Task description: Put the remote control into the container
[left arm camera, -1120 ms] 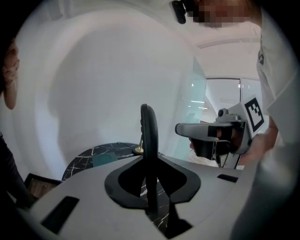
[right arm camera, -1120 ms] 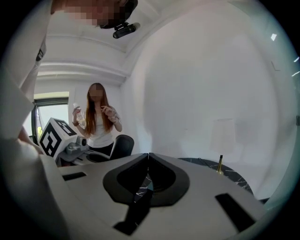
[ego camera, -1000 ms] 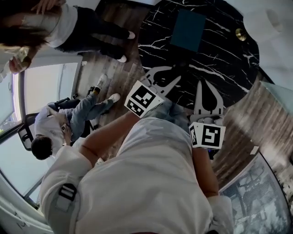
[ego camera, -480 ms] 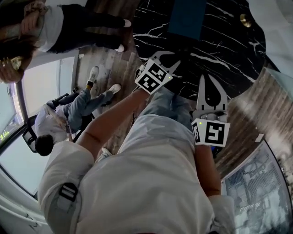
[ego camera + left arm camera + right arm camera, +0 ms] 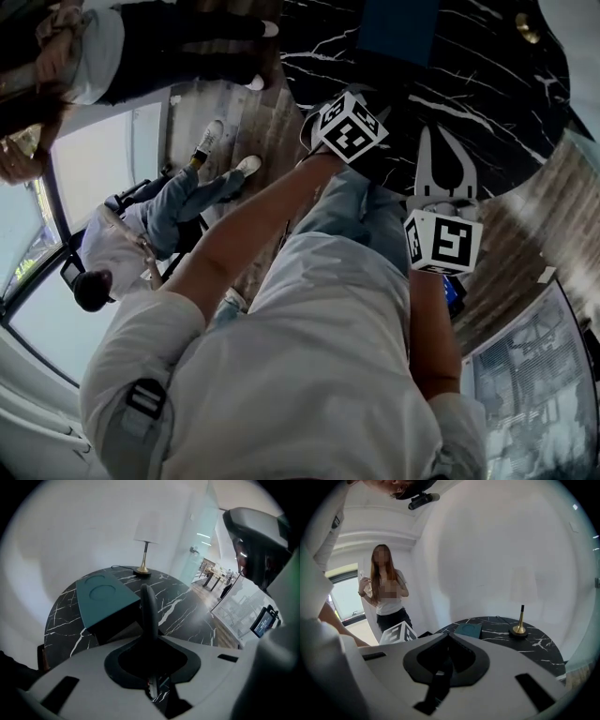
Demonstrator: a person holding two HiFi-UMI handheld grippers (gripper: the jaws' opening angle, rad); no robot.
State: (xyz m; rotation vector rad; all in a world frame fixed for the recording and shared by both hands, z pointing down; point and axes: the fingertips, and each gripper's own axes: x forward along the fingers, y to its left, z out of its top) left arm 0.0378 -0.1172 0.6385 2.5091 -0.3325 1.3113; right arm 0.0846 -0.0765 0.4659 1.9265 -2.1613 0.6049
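Observation:
No remote control shows in any view. A teal box (image 5: 403, 28) with a round mark on its lid (image 5: 105, 597) lies on the round black marble table (image 5: 487, 84); it also shows small in the right gripper view (image 5: 468, 630). My left gripper (image 5: 149, 599) is shut and empty, its tips just short of the box's near corner. In the head view only its marker cube (image 5: 349, 127) shows, at the table's near edge. My right gripper (image 5: 435, 133) is shut with nothing in it, over the table's near edge, right of the left one.
A lamp with a brass base (image 5: 143, 571) and white shade stands at the table's far side (image 5: 519, 630). A person in a white top (image 5: 384, 592) stands to the left beyond the table. Another person (image 5: 122, 253) sits low on the left. Wooden floor (image 5: 525, 234) surrounds the table.
Both grippers have moved forward toward the table, the left one farther, from in front of the body to the table's edge. Both stayed shut.

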